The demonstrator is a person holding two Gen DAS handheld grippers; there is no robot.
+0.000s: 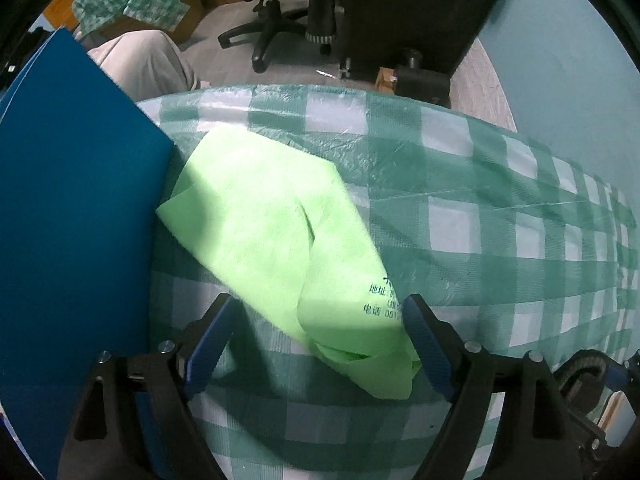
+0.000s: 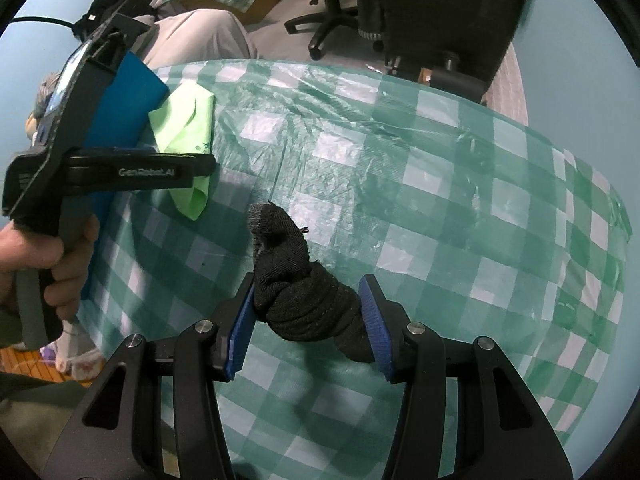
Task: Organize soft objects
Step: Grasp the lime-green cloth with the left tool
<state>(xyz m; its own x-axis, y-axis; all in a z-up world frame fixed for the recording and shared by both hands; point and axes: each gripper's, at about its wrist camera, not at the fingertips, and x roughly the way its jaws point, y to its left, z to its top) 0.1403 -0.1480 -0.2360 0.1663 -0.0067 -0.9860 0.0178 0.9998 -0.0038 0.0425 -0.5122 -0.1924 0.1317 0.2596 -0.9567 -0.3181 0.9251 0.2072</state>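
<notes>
Gripping black sock [image 2: 304,300] lengthwise, cuff forward, right hand-held gripper [image 2: 310,312], left hand-held gripper [image 1: 320,334] spread

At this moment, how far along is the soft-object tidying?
Nothing looks put away yet. In hand: the right gripper is closed on a rolled black sock. The left gripper is open around the green cloth, which lies loose on the checked tablecloth beside a blue board; that remains.

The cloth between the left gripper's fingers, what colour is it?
Light green cloth with dark printed text near one edge; it shows best in the left wrist view.
</notes>
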